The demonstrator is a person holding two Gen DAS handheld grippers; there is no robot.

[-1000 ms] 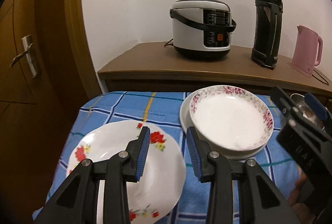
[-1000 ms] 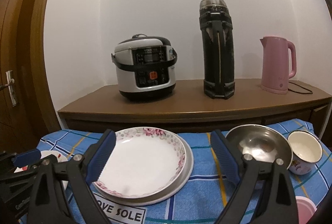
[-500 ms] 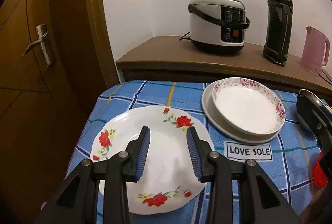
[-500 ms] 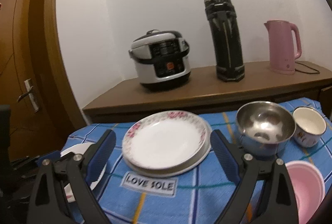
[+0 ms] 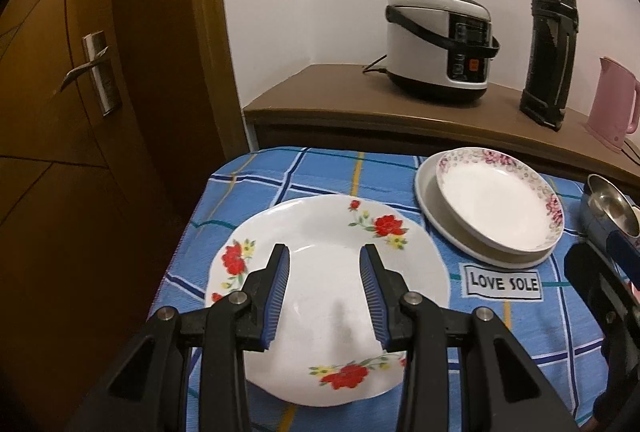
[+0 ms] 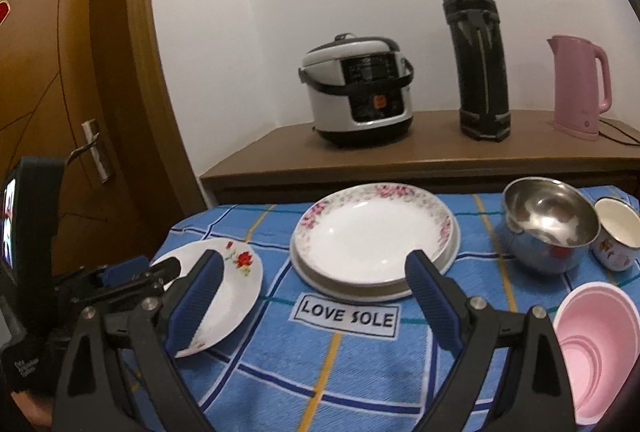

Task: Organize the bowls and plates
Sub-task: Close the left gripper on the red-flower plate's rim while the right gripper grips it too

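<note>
You are working at a table under a blue checked cloth (image 6: 360, 364), pushed against a low wooden sideboard (image 6: 420, 156) and a white wall, with a wooden door (image 5: 80, 112) at the far left. Take the "LOVE SOLE" label (image 6: 347, 315) sewn on the cloth as your landmark.

Left of the label lies the red-flower plate (image 5: 324, 232), flat on the cloth near the table's left edge. Your left gripper (image 5: 324, 264) hangs above its middle, jaws partly apart with nothing between them; whether the tips touch the plate cannot be told.

Just behind the label sits the pink-flower plate (image 6: 372, 232), nested on top of a plain white plate (image 6: 450, 254) (only the rim of the lower one shows). Your right gripper (image 6: 314, 270) is held over the label, jaws spread wide and empty, one finger over the red-flower plate and the other in front of the stacked pair.

Right of the label and further back stands a steel bowl (image 6: 546, 224), with a white enamel cup (image 6: 618, 238) touching or just beside it. Right of the label and nearer to you is a pink plastic bowl (image 6: 596, 348).

On the sideboard behind, left to right: a rice cooker (image 6: 360, 92), a tall black flask (image 6: 478, 60) and a pink kettle (image 6: 580, 88).
</note>
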